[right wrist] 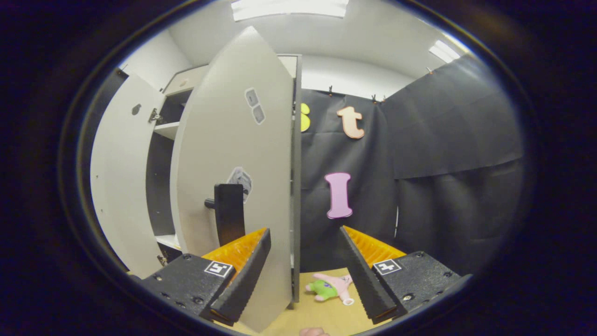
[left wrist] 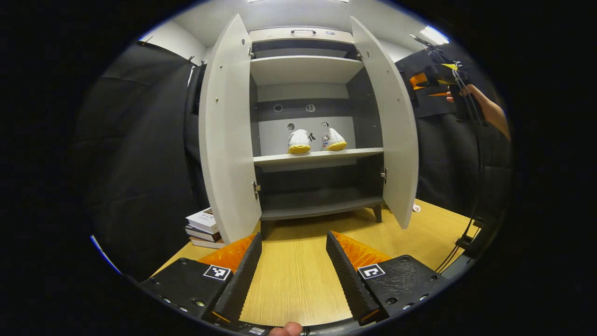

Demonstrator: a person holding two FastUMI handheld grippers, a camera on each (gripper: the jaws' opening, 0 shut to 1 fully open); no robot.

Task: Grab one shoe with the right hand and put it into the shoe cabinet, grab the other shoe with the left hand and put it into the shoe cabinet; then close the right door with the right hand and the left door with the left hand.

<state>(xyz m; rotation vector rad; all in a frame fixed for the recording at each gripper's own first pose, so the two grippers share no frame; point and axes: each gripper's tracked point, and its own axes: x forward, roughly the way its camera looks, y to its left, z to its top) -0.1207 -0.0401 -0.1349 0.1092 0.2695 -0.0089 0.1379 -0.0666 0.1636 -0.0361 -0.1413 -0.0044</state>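
Note:
In the left gripper view the grey shoe cabinet (left wrist: 305, 70) stands with both doors open. Two white shoes with yellow soles, one (left wrist: 299, 141) beside the other (left wrist: 334, 140), sit on its middle shelf (left wrist: 317, 157). My left gripper (left wrist: 291, 252) is open and empty, low over the wooden surface in front of the cabinet. A hand holds the right gripper (left wrist: 438, 77) up beyond the right door (left wrist: 389, 126). In the right gripper view my right gripper (right wrist: 305, 233) is open, close to the right door's outer face (right wrist: 233, 154) and its black handle (right wrist: 229, 212). The door's edge lines up between the fingers.
A stack of books (left wrist: 205, 228) lies on the wooden surface (left wrist: 298, 280) by the left door (left wrist: 224, 140). A pink and green plush toy (right wrist: 331, 287) lies on the wood beyond the right door. Black cloth walls close in both sides.

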